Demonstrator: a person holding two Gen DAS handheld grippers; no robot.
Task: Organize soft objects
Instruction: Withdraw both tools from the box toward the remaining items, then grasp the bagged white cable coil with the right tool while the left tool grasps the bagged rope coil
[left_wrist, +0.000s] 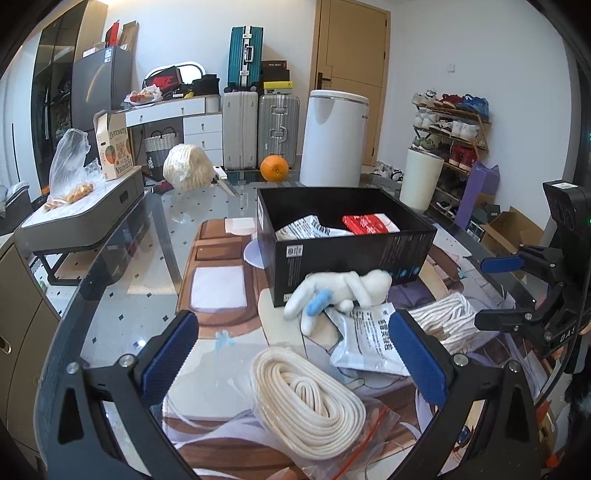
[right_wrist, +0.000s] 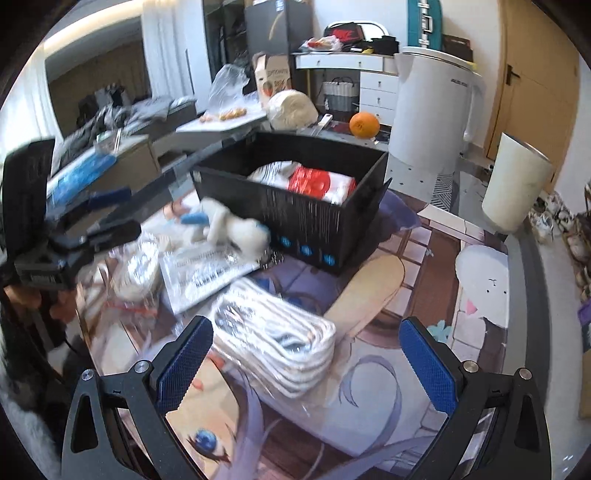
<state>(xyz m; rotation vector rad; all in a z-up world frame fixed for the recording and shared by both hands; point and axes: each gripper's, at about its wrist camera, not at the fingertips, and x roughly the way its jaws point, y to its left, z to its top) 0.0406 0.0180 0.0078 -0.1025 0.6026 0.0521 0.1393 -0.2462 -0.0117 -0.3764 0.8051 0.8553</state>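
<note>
glass table (left_wrist: 122, 306), printed mat (left_wrist: 221, 295) on it carrying black box (left_wrist: 343, 254), rope bundles (left_wrist: 310, 402), packet (left_wrist: 369, 343)

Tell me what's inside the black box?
Inside the black box lie a white printed packet and a red-and-white packet. Anything beneath them is covered.
</note>
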